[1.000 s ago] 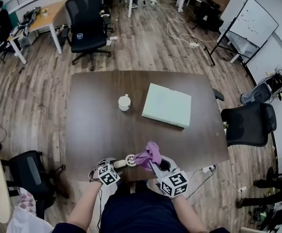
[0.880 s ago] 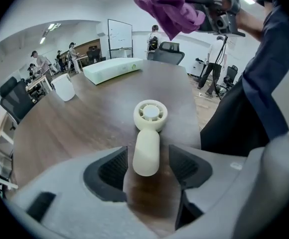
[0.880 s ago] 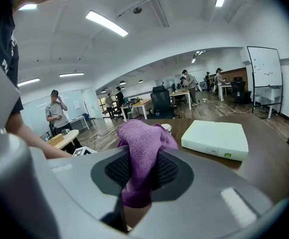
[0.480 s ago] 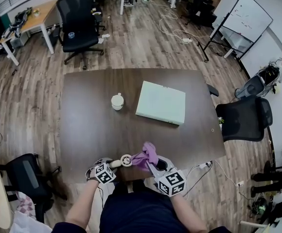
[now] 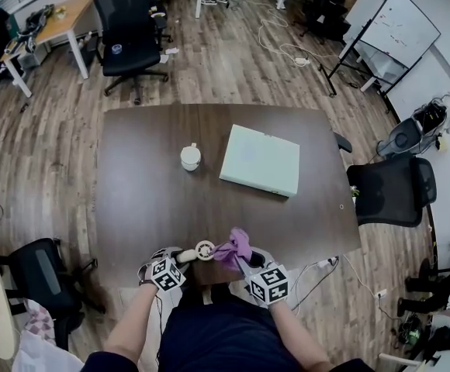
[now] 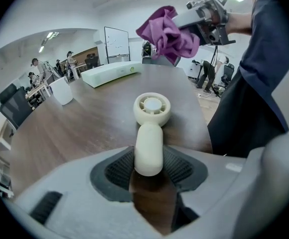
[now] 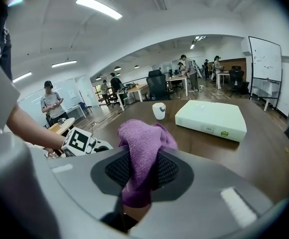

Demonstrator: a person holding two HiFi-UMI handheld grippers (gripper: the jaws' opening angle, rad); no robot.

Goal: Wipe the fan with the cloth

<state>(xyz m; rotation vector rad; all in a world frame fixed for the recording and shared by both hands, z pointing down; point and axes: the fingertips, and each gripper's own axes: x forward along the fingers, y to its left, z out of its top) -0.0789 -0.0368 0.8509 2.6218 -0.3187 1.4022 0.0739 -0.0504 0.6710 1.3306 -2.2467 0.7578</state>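
Note:
A small cream hand fan lies near the front edge of the dark table. Its handle is clamped between the pads of my left gripper, and its round head points away over the table. The left jaws have just been closing onto that handle. A purple cloth is bunched in my right gripper, which is shut on it. The cloth hangs just right of the fan's head, slightly above it in the left gripper view, where the cloth shows apart from the fan.
A pale green flat box lies at the table's middle right, and a white cup stands to its left. Office chairs stand by the table's right and far sides. People sit at desks in the background.
The left jaws have closed onto the fan's handle. The right gripper with the cloth has sunk toward the table and sits closer to the fan's head.

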